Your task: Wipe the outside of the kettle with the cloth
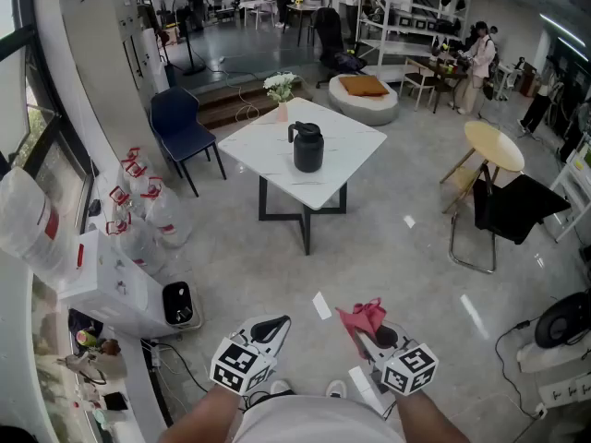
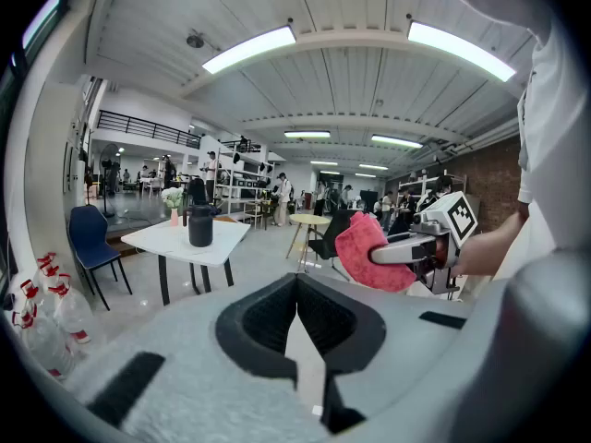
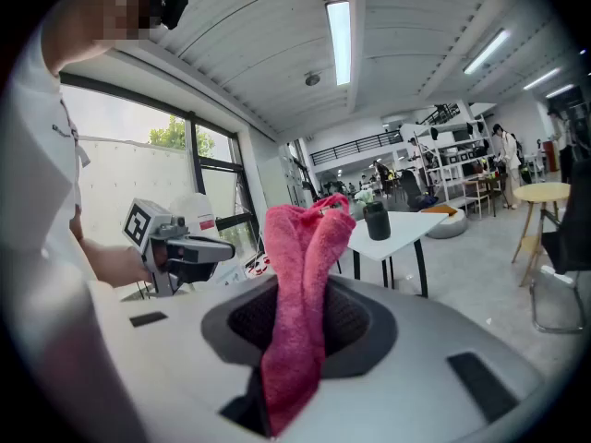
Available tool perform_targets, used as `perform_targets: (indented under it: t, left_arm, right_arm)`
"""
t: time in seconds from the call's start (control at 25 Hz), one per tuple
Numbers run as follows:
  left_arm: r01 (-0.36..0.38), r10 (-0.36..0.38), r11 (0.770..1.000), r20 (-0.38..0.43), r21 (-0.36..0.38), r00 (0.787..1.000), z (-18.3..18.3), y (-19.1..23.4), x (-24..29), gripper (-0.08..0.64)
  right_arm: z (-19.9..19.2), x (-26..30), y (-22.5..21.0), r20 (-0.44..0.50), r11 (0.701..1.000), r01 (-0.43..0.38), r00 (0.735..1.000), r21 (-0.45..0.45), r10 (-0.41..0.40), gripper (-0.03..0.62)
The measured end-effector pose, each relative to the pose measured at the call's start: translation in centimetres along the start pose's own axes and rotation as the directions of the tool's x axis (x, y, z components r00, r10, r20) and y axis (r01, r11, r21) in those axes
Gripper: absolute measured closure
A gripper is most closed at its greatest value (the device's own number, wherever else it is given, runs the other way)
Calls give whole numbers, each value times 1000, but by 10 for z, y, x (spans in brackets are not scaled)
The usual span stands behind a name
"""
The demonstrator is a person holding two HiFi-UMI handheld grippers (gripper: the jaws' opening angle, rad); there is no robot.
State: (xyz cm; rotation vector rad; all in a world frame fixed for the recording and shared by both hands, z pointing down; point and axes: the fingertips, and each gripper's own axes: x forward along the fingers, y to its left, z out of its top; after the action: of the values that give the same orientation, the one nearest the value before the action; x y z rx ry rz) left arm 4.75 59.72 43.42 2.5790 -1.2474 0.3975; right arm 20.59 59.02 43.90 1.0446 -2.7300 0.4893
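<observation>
Fingers (image 3: 360,319) of the right gripper (image 1: 379,337) are clamped on the pink cloth (image 3: 300,284), which stands up out of them in a bunched fold, with a tail hanging below the pads. Fingers (image 2: 263,317) of the left gripper (image 1: 266,330) are pressed together with nothing between them. Both grippers sit near the person, side by side and apart, the left one a little lower in the head view.

The black kettle (image 1: 307,147) stands upright far ahead on a white square table (image 1: 355,146), near the table's middle, handle to the left, well apart from both grippers and the cloth. A vase (image 1: 281,91) of pale flowers stands at the table's far corner, near the kettle. A blue chair (image 1: 181,123) is left of the table. A round yellow table (image 1: 494,146) and a black chair (image 1: 512,206) are to the right. Water bottles (image 1: 138,215) cluster on the floor at the left, by the window.
</observation>
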Motion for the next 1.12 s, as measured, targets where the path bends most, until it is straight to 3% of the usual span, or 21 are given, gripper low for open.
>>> perform_targets:
  t: [0.6, 1.12]
  left_arm:
    - [12, -12, 1000, -1, 0, 1000, -4, 7, -6, 560]
    - [21, -21, 1000, -7, -18, 1000, -20, 41, -33, 560]
  right_arm:
    - [-7, 8, 14, -17, 1000, -8, 1000, 28, 9, 489]
    - [-15, 44, 60, -36, 997, -43, 998, 61, 45, 494]
